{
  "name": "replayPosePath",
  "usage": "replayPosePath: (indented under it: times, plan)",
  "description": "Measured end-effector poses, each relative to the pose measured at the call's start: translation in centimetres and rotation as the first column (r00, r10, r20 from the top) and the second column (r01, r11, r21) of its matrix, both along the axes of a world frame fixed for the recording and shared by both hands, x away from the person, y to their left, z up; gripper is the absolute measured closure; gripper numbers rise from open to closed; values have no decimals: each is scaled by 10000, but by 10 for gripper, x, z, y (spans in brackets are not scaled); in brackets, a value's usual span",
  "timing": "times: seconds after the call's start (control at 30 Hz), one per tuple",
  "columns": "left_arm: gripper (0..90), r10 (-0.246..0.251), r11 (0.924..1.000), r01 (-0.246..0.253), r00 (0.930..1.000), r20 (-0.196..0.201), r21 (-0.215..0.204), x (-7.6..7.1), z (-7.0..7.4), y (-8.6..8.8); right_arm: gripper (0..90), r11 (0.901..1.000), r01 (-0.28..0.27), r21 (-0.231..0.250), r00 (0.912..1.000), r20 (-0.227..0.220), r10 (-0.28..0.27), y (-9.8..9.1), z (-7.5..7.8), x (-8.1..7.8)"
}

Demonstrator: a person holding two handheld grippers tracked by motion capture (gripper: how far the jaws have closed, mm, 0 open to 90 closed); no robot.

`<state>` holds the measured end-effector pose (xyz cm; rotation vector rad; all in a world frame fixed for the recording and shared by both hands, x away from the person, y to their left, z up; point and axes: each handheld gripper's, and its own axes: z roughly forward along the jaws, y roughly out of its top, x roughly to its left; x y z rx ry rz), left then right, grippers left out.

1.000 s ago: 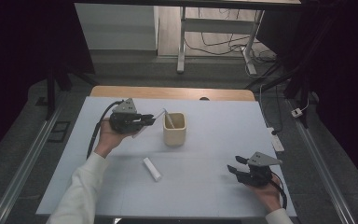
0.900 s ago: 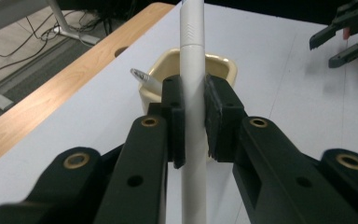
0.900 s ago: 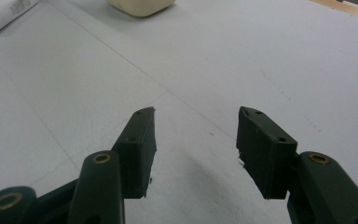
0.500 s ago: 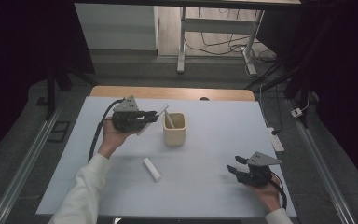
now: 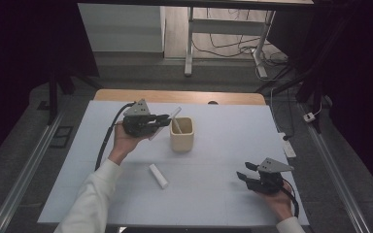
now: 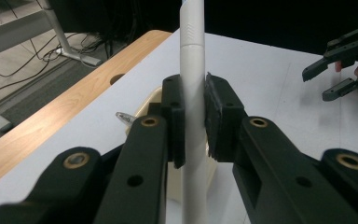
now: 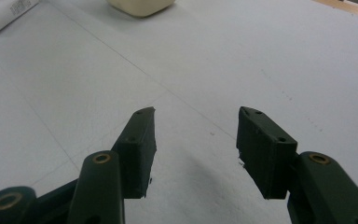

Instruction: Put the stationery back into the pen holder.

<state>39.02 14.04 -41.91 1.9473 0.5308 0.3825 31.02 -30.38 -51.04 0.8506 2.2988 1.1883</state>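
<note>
My left gripper is held above the table just left of a cream cup and is shut on a long white pen-like stick, which slants up toward the cup's mouth. In the left gripper view the stick stands between the black pads, with the cup behind them. Another thin utensil leans inside the cup. My right gripper rests low near the table's front right, jaws apart with nothing between them; in the right gripper view the gripper looks across bare white table.
A short white tube lies on the white table cover in front of the cup. The cup's base and the tube's end show far off in the right gripper view. A wooden strip edges the far side.
The left hand has lifted the stick a little and carried it slightly right, closer to the cup. The right hand has stayed still.
</note>
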Motion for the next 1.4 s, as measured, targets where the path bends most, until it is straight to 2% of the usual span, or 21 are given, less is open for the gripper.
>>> replayPosePath:
  times: [0.33,0.7,1.4]
  plan:
    - [783,79,9995,-86,9997,-237,-307,15,-5,-15,469,10000,15,66,10000,26,-16,-2,2,0]
    - [783,45,9995,-47,10000,-59,-311,20,6,-35,469,10000,-44,17,10000,46,44,-2,2,-1]
    - [783,112,9986,-121,9998,-178,-514,36,9,-55,469,10000,-25,-61,10000,-5,25,-1,1,0]
